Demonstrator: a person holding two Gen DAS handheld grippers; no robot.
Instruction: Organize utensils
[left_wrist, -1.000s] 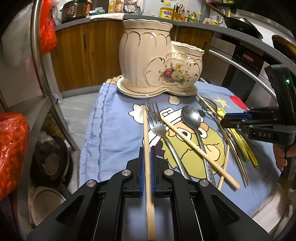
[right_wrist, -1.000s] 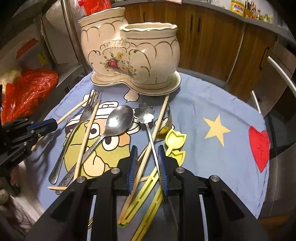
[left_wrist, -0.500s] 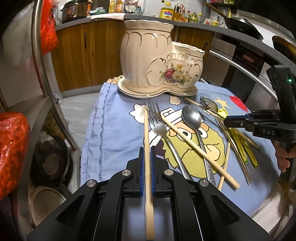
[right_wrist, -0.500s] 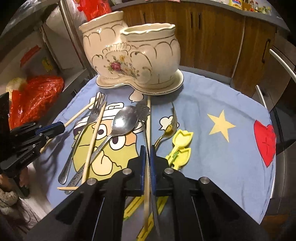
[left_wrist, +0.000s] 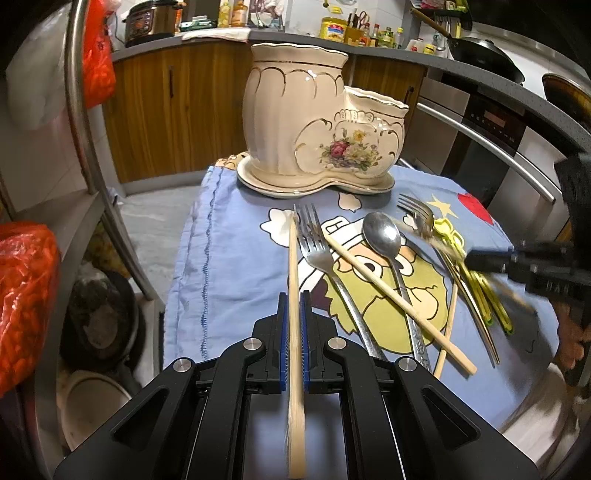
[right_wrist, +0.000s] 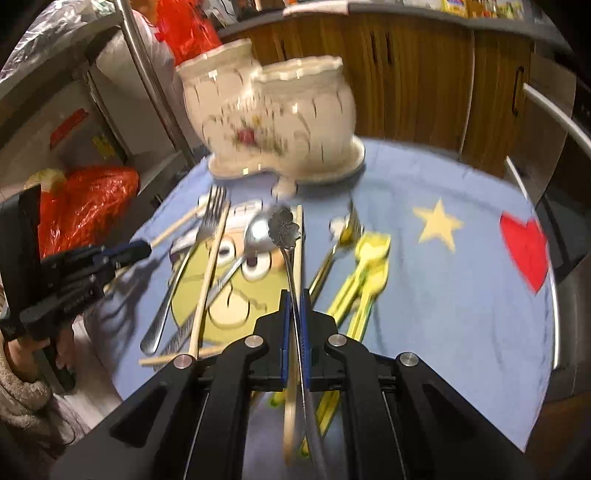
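My left gripper (left_wrist: 293, 306) is shut on a wooden chopstick (left_wrist: 293, 266) that points toward the cream two-pot ceramic utensil holder (left_wrist: 317, 125) at the back of the blue cloth. My right gripper (right_wrist: 294, 302) is shut on a flower-ended metal spoon (right_wrist: 283, 227) together with a wooden chopstick (right_wrist: 297, 251), lifted a little above the cloth. The holder also shows, blurred, in the right wrist view (right_wrist: 273, 110). On the cloth lie a fork (left_wrist: 317, 254), a large spoon (left_wrist: 382, 236), another chopstick (left_wrist: 391, 295), a gold fork (left_wrist: 417, 214) and yellow plastic utensils (left_wrist: 487, 295).
The blue cartoon cloth (left_wrist: 229, 258) covers a small table. A metal rack (left_wrist: 79, 122) with red bags (left_wrist: 26, 295) stands on the left. Wooden cabinets (left_wrist: 173, 107) and an oven (left_wrist: 491, 125) lie behind. The left gripper shows at the left of the right wrist view (right_wrist: 129, 251).
My right gripper closed on the flower spoon and a chopstick, then lifted and moved with them; its view is now blurred. The left gripper stays shut on its chopstick, nearly still.
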